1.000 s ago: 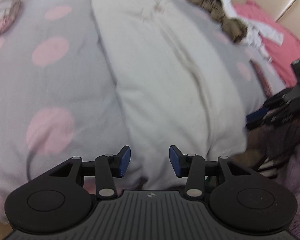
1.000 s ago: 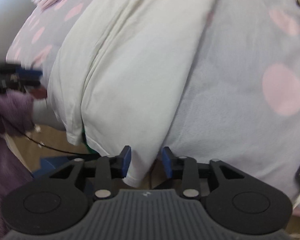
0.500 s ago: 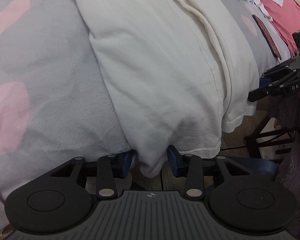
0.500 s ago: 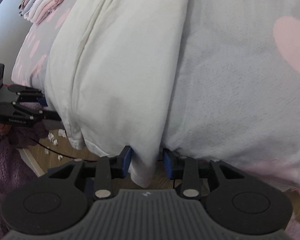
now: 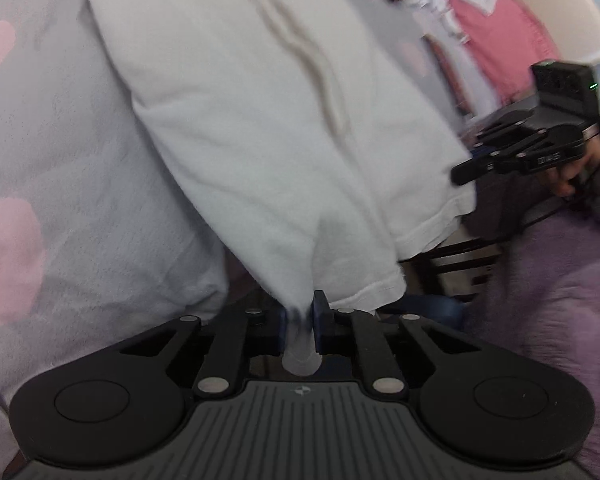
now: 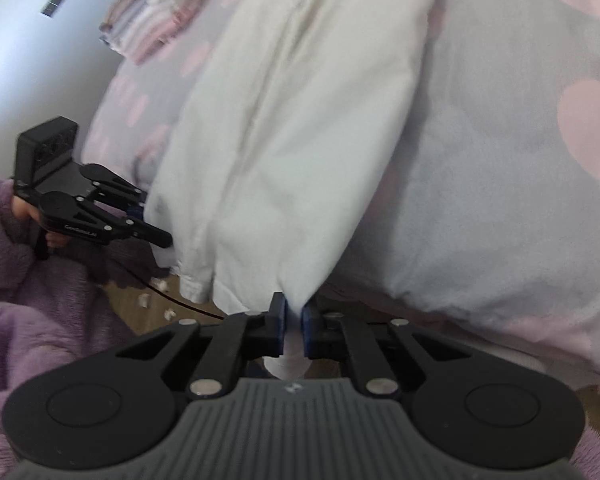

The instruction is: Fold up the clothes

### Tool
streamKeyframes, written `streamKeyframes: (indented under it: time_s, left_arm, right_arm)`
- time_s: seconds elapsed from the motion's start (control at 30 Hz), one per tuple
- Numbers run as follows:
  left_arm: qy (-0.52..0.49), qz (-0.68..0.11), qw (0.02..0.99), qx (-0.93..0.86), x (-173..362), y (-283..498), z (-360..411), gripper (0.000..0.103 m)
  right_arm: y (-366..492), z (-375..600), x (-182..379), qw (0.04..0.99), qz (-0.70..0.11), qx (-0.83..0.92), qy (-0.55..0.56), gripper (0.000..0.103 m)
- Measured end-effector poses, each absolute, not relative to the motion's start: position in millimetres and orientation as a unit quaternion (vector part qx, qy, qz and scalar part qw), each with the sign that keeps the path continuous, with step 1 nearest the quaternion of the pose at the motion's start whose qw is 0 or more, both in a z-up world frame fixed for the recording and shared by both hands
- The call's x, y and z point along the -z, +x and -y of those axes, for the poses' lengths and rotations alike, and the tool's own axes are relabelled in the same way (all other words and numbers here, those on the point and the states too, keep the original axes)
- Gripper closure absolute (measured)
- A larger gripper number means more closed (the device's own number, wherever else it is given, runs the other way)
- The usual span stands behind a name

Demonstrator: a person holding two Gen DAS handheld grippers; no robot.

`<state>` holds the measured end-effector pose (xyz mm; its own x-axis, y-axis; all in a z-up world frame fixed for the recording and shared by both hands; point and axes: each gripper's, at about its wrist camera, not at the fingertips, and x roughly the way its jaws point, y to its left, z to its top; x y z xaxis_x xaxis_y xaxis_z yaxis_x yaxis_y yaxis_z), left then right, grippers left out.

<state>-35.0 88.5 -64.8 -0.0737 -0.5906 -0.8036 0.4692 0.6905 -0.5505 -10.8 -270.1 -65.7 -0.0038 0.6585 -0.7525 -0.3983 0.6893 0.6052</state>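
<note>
Now both claws have just closed: left claw (image 5: 300, 322) and right claw (image 6: 293, 326) each pinch the shirt (image 5: 260, 128) hem, lower centre. I'd lift evenly, keeping it taut.

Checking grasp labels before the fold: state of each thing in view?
left gripper: shut on the garment's hem, jaws just closed
right gripper: shut on the hem, jaws just closed
white garment: lengthwise folded, hem overhanging bed edge
stacked clothes: folded, piled
</note>
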Motion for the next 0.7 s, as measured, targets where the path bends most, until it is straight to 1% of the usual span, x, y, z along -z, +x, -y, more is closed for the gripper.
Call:
streamKeyframes:
  time_s: [0.13,0.33,0.53,0.7]
  left_arm:
    - [-0.125,-0.575,0.693,0.416,35,-21,-107,0.094]
    - [-0.201,-0.518,0.734,0.39,13,8,-138,0.096]
    - [-0.217,-0.487,0.766,0.358,0,52,-140,0.097]
    - [-0.224,-0.492,0.776,0.325,9,103,-143,0.097]
  right_arm:
    - [-4,285,39,0.71,-0.558,-0.398,0.163,0.094]
    - [20,300,11,0.743,-0.501,-0.387,0.219,0.094]
    - [65,303,-1,0.769,-0.473,-0.346,0.257,0.094]
    - [112,299,2,0.782,-0.468,-0.312,0.268,0.095]
